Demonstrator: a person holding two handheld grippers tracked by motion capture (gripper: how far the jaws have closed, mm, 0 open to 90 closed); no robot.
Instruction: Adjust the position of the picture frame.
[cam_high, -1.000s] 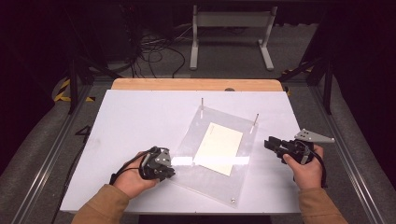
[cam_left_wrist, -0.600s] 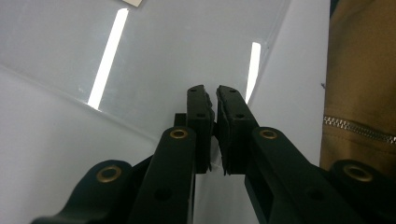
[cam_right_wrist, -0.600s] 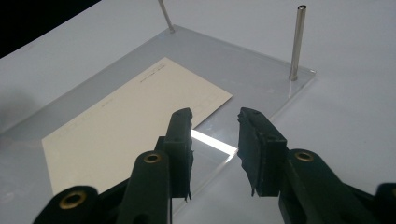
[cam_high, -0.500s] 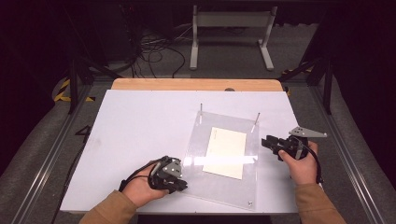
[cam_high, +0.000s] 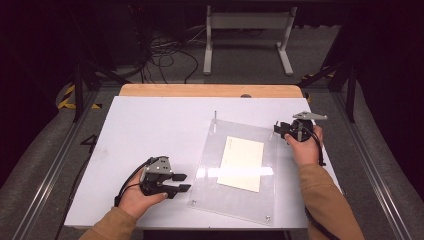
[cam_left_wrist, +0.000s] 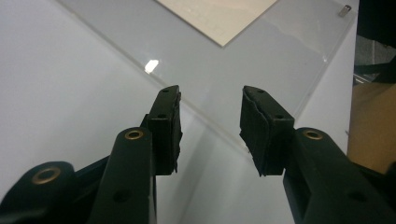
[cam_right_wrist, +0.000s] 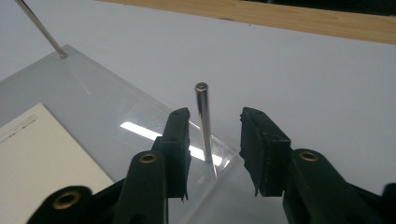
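At the lower centre of the high view, the left gripper (cam_high: 181, 183) has just been opening, nothing between its jaws, just beside the clear plate (cam_high: 239, 200). Upper right, the right gripper (cam_right_wrist: 212, 140), closing, stands unclenched around 1 metal pin (cam_right_wrist: 203, 122).

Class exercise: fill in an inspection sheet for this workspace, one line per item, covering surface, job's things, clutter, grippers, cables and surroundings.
Surface: white table top, wooden strip at far edge.
Job's things: clear acrylic sheet over a cream paper; upright metal pin at its corner.
Clutter: nothing seen.
Grippers: left gripper open, jaws just opening, nothing between; right gripper open around the pin.
Cables: black loops on floor.
Surroundings: white stand, dark room.
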